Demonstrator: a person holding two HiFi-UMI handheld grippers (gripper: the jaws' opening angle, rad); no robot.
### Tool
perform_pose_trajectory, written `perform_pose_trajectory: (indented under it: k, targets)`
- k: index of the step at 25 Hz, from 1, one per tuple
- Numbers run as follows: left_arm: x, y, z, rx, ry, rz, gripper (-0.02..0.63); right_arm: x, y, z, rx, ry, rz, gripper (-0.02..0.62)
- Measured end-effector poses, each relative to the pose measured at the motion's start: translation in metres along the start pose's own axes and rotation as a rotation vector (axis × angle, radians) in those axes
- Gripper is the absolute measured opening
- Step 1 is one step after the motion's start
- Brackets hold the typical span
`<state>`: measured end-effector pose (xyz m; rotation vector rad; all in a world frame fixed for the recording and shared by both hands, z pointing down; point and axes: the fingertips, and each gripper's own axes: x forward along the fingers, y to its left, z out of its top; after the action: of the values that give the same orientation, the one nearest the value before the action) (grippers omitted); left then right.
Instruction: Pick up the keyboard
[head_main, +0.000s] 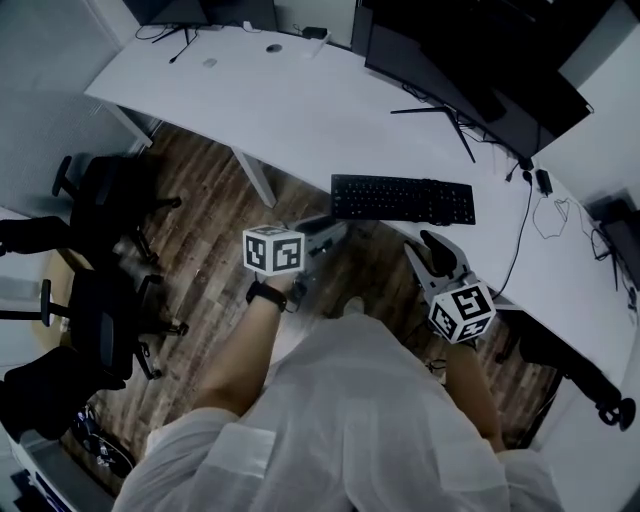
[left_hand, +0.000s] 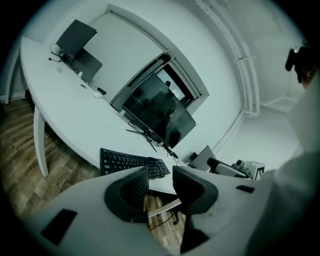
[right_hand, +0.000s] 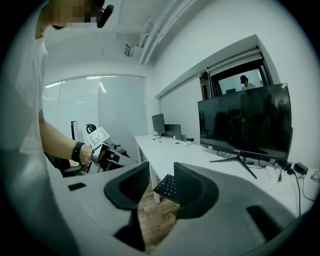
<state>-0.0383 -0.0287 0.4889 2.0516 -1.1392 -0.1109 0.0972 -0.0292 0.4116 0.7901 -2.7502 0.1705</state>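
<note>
At the bottom of the head view, a person in a white shirt (head_main: 350, 420) holds a gripper in each hand just short of a white desk (head_main: 300, 110). The left gripper (head_main: 338, 230) sits at centre frame and the right gripper (head_main: 432, 248) at centre right. Both have their jaws apart with nothing between the pads. Just beyond them, the black keyboard (head_main: 402, 199) lies flat along the desk's near edge, untouched. In the right gripper view its end shows through the jaw gap. A dark monitor (head_main: 480, 60) stands behind it at upper right, and office chairs (head_main: 110, 200) wait on the wood floor at left. This looks like the approach. Next, the grippers likely need to reach the keyboard's near edge, close on it, and lift it level.
</note>
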Motion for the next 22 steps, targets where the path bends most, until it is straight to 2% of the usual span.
perform_pose_trajectory:
  k: [4,9,12,17,22]
  targets:
    - [0.019,0.010,0.007,-0.048,0.005,-0.016,0.123,0.011,-0.018,0.004,0.012,0.005,0.014,0.153]
    - [0.039,0.027,0.001,-0.203,0.022,-0.086,0.123,0.026,-0.031,0.014,-0.011,0.006,0.070,0.156]
    - [0.047,0.048,-0.002,-0.255,0.048,-0.087,0.131,0.035,-0.038,0.015,-0.024,0.013,0.097,0.158]
    - [0.054,0.095,-0.019,-0.317,0.147,-0.057,0.156,0.053,-0.040,0.010,-0.018,0.042,0.099,0.158]
    - [0.060,0.131,-0.041,-0.380,0.247,-0.061,0.164,0.079,-0.038,0.012,-0.008,0.072,0.075,0.158]
